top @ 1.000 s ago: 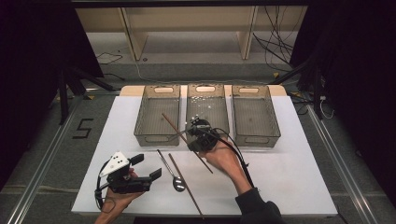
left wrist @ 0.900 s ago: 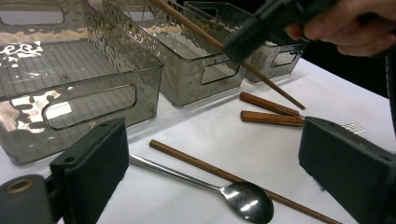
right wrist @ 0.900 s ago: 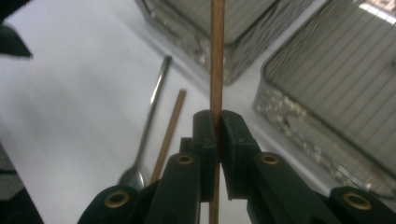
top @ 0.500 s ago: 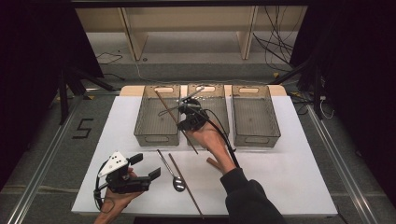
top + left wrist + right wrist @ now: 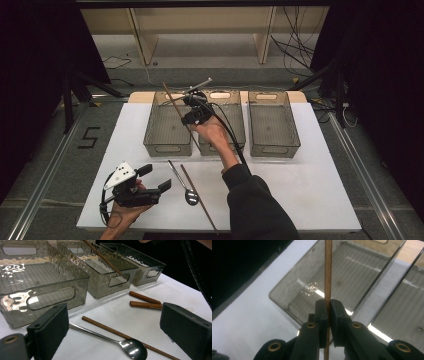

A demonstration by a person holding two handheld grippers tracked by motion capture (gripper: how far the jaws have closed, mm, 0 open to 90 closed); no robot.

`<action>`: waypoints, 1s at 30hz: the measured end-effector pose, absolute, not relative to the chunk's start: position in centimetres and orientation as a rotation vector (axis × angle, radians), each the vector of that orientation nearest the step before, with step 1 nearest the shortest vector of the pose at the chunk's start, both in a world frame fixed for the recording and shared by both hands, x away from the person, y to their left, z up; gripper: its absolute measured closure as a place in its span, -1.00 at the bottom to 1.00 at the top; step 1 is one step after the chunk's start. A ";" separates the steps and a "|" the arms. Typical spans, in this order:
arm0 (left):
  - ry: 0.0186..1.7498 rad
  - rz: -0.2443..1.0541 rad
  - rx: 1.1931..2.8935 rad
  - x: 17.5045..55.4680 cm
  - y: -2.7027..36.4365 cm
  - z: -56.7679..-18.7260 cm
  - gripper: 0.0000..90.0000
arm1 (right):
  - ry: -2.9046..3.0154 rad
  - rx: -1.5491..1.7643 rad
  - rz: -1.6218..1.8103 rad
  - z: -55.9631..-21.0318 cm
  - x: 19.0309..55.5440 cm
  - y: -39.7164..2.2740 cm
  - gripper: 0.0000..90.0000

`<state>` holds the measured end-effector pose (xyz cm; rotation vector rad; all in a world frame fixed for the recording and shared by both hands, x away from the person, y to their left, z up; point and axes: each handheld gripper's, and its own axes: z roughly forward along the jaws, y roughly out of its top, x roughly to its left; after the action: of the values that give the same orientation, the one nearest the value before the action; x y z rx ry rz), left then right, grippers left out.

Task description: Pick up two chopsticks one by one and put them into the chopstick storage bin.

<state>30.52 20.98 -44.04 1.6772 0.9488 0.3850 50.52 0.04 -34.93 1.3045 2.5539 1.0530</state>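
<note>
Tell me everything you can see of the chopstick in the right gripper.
The chopstick is a thin, straight, brown stick that looks like wood. The right gripper is shut on it, the pads pinching it partway along, so it runs on past them at both ends. In the high view it hangs tilted in the air over the left bin and the middle bin, upper end towards the far left. Nothing but the pads touches it.
</note>
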 end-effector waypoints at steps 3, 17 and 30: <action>0.951 0.384 1.676 30.5 21.0 -44.0 -0.82 | 2.544 1.320 1.068 -34.9 51.1 0.4 0.90; 0.962 0.375 1.656 30.5 21.1 -44.0 -0.82 | 2.505 1.396 1.091 -35.9 53.0 1.8 0.90; 0.957 0.371 1.660 30.5 21.0 -44.0 -0.82 | 2.462 1.449 1.101 -36.3 54.4 2.9 0.90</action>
<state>30.49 21.05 -44.02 1.6603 0.9574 0.3708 54.43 2.87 -36.26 1.4493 2.4620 1.1009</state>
